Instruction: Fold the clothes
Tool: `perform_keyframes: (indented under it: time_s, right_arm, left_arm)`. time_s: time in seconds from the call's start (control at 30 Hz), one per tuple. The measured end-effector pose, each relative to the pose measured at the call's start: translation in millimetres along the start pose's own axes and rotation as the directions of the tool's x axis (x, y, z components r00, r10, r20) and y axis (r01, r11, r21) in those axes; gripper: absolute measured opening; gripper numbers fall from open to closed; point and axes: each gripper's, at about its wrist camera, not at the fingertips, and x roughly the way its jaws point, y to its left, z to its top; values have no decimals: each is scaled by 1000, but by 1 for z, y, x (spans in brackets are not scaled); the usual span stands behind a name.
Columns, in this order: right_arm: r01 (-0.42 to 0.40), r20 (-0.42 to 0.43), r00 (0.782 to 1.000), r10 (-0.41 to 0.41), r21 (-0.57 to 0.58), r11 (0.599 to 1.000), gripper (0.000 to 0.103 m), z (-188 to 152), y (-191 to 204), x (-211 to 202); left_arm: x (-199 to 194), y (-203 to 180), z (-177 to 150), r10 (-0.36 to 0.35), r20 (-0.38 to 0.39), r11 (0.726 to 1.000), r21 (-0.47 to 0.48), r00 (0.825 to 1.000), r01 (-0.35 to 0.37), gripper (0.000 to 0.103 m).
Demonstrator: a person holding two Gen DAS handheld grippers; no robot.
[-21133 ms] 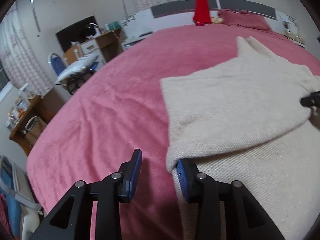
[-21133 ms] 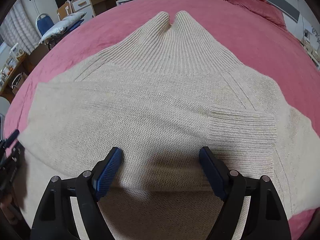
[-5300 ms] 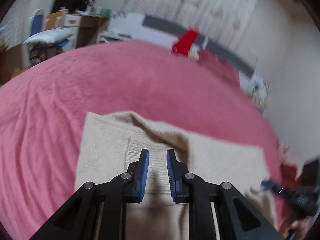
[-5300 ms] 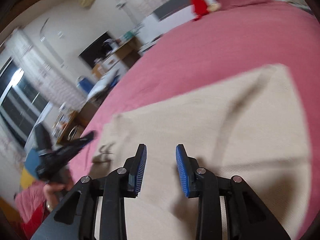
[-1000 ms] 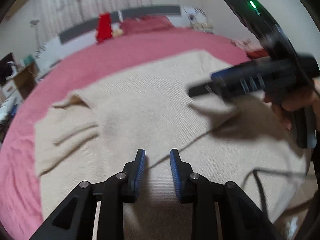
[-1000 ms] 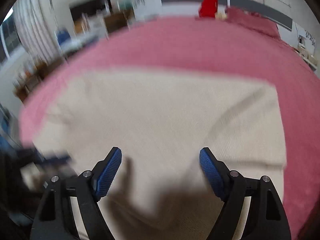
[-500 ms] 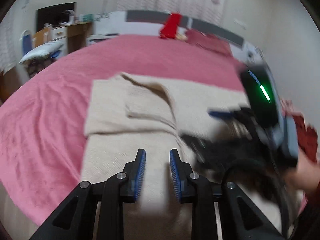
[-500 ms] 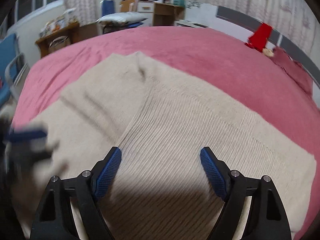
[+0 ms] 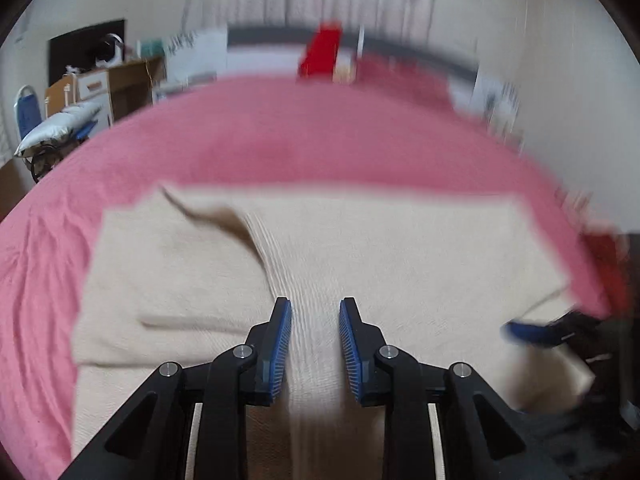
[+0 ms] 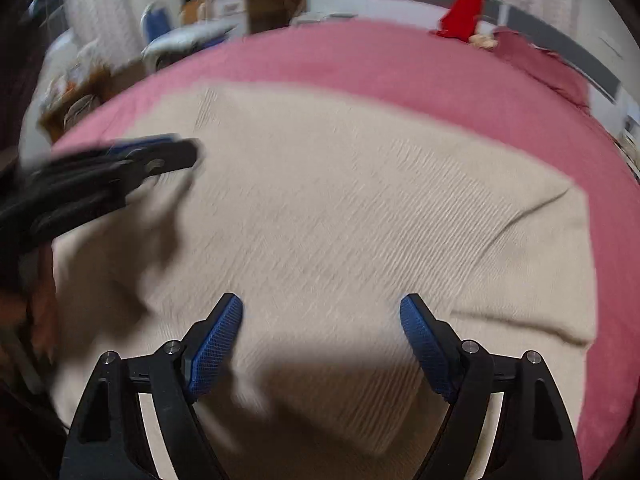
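A cream knit sweater (image 9: 360, 248) lies folded into a rough rectangle on the pink bed (image 9: 280, 140). It also fills the right wrist view (image 10: 340, 208). My left gripper (image 9: 315, 344) hovers over its near middle, jaws a narrow gap apart, nothing between them. My right gripper (image 10: 321, 340) is wide open and empty above the sweater's near edge. In the left wrist view the right gripper (image 9: 536, 332) shows blurred at the sweater's right corner. In the right wrist view the left gripper (image 10: 120, 168) shows blurred at the left.
A red item (image 9: 320, 54) and a dark pink pillow (image 10: 540, 64) lie at the headboard. A desk, a chair with a white pillow (image 9: 60, 128) and clutter stand left of the bed. Pink bedspread surrounds the sweater.
Both views have swung and blurred. The right gripper has moved away from in front of the left camera to the sweater's right corner. Jaw openings are unchanged.
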Motion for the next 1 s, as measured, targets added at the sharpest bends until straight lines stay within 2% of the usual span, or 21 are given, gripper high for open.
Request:
perform_keyframes:
  time_s: [0.07, 0.17, 0.23, 0.27, 0.33, 0.43, 0.5, 0.57, 0.63, 0.7, 0.77, 0.8, 0.83, 0.9, 1.0]
  right_arm:
    - [-3, -22, 1000, 2, -35, 999, 83, -12, -3, 3]
    - [-21, -42, 999, 19, -63, 998, 84, -19, -6, -10]
    - [-18, 10, 1000, 19, -40, 999, 84, -23, -14, -27]
    - [-16, 76, 997, 15, 6, 1000, 84, -22, -26, -42]
    - [-3, 134, 991, -9, 89, 996, 84, -22, -49, -51]
    - [8, 86, 996, -27, 209, 978, 84, -10, -85, -36]
    - [65, -32, 998, -60, 200, 978, 84, -11, -100, -10]
    - [66, -80, 995, -53, 174, 983, 83, -24, -113, 3]
    - [8, -4, 1000, -7, 223, 975, 83, -37, -130, -13]
    - [42, 7, 999, -47, 337, 940, 81, -47, -152, -33]
    - [32, 65, 995, -71, 466, 884, 75, -55, -167, -57]
    - [32, 75, 994, -77, 479, 877, 68, -55, -167, -61]
    - [31, 84, 993, -83, 490, 871, 67, -55, -166, -64]
    - [50, 77, 993, -90, 423, 905, 67, -47, -150, -62]
    - [-4, 87, 996, -27, 332, 943, 67, -41, -131, -49]
  left_arm:
    - [7, 0, -6, 26, -13, 1000, 15, 1000, -25, 29]
    - [7, 11, -10, -11, -6, 1000, -23, 1000, 11, 32]
    - [8, 19, -12, -43, 1, 998, -53, 999, 43, 33]
    - [9, 22, -12, -53, 3, 997, -64, 999, 53, 33]
    - [10, 26, -13, -63, 5, 995, -74, 998, 63, 33]
    - [11, 26, -14, -58, 7, 996, -69, 998, 58, 34]
    - [10, 25, -17, -61, 8, 996, -68, 998, 61, 34]
    - [9, 26, -20, -75, 10, 994, -79, 997, 76, 34]
    - [8, 28, -22, -88, 11, 992, -89, 996, 89, 34]
    - [9, 27, -23, -85, 10, 992, -87, 996, 86, 34]
    - [11, 24, -23, -71, 8, 995, -76, 997, 71, 34]
    - [12, 22, -23, -65, 8, 995, -71, 998, 65, 34]
    - [12, 21, -23, -60, 9, 996, -67, 998, 60, 35]
    - [12, 18, -23, -49, 9, 997, -58, 999, 50, 35]
    - [12, 18, -23, -52, 10, 997, -60, 999, 52, 35]
